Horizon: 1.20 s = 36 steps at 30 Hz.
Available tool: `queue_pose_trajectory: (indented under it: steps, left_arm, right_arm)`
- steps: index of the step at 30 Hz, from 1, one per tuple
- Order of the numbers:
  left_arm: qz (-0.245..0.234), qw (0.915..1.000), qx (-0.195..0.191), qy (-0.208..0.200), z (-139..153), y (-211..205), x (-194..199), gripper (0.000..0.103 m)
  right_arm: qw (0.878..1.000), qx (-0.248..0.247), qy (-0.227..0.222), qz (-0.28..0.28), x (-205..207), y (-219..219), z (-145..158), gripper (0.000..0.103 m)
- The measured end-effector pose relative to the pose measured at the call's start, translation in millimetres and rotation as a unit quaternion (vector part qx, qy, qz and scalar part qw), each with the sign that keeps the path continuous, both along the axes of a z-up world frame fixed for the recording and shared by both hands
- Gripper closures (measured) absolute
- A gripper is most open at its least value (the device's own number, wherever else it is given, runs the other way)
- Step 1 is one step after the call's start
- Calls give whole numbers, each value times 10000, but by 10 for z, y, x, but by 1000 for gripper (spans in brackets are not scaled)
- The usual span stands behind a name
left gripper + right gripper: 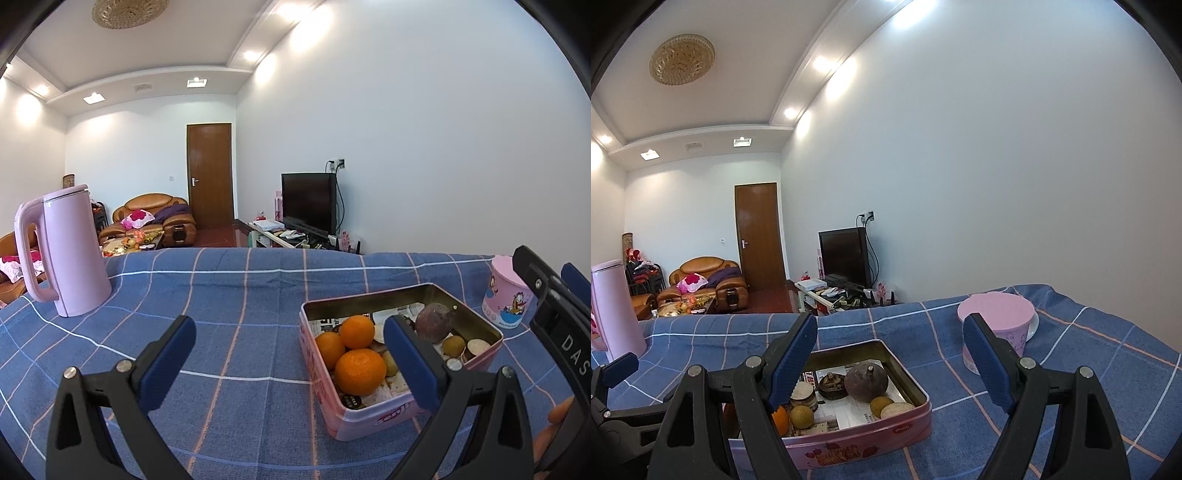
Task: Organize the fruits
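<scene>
While both grippers' fingers gape empty, tin w/ oranges runs lengthwise — away from cam.

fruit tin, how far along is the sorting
Already done, by the look of it: three oranges, a dark purple fruit and small brownish fruits lie in the pink tin. In hand: nothing; the left gripper and right gripper are both open and empty. Left: no loose fruit shows on the blue checked cloth, so little seems to remain, though the views may not cover everything.
</scene>
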<state>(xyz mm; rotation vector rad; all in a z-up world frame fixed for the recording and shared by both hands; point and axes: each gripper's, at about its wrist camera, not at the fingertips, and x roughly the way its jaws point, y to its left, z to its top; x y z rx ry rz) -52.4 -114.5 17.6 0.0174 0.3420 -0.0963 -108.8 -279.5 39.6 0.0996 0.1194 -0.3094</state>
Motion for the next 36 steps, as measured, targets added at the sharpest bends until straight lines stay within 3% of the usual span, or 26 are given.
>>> queue_pose_trajectory:
  steps: [36]
  left_arm:
    - [8, 9999, 81, 64, -4, -32, 18, 0]
  right_arm:
    - [10000, 31, 34, -53, 14, -51, -27, 20]
